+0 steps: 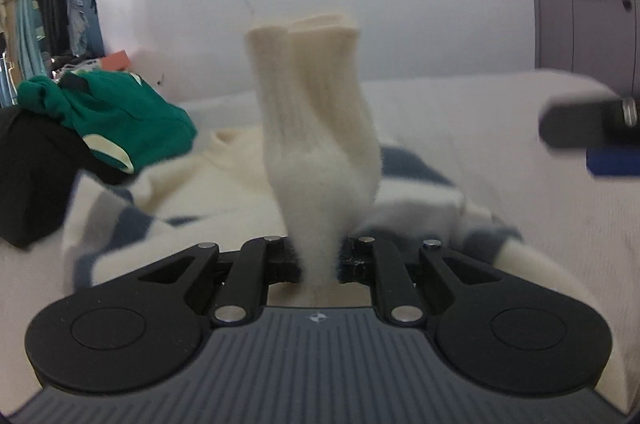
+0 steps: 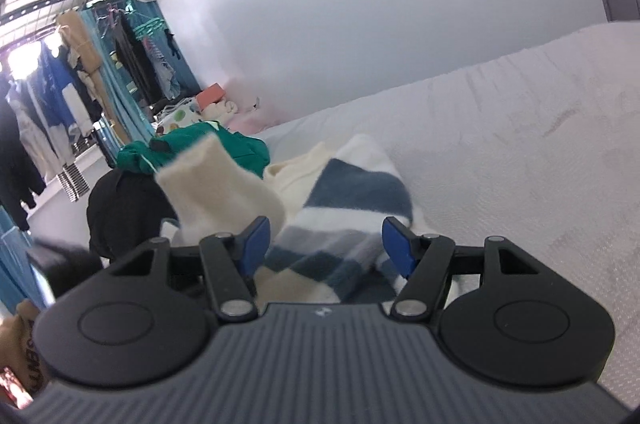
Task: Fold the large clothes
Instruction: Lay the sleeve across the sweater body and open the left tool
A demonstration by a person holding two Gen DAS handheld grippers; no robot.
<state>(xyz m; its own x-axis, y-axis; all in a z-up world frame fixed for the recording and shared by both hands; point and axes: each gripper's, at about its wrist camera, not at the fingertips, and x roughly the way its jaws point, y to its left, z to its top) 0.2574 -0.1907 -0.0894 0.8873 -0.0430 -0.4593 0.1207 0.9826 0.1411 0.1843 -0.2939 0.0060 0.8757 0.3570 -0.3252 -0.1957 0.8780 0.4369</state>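
A cream sleeve (image 1: 316, 128) of a blue-and-cream checked sweater (image 2: 344, 220) is pinched between the closed fingers of the left gripper (image 1: 319, 260), its long axis standing upright from them with the ribbed cuff pointing up. The sweater's body is spread on a white bed (image 2: 520, 152) just ahead of the right gripper (image 2: 326, 244), whose blue-padded fingers (image 2: 396, 244) are held apart and empty above it. A green garment (image 1: 120, 120) and a black one (image 1: 36, 180) are heaped beyond the fingers to the left.
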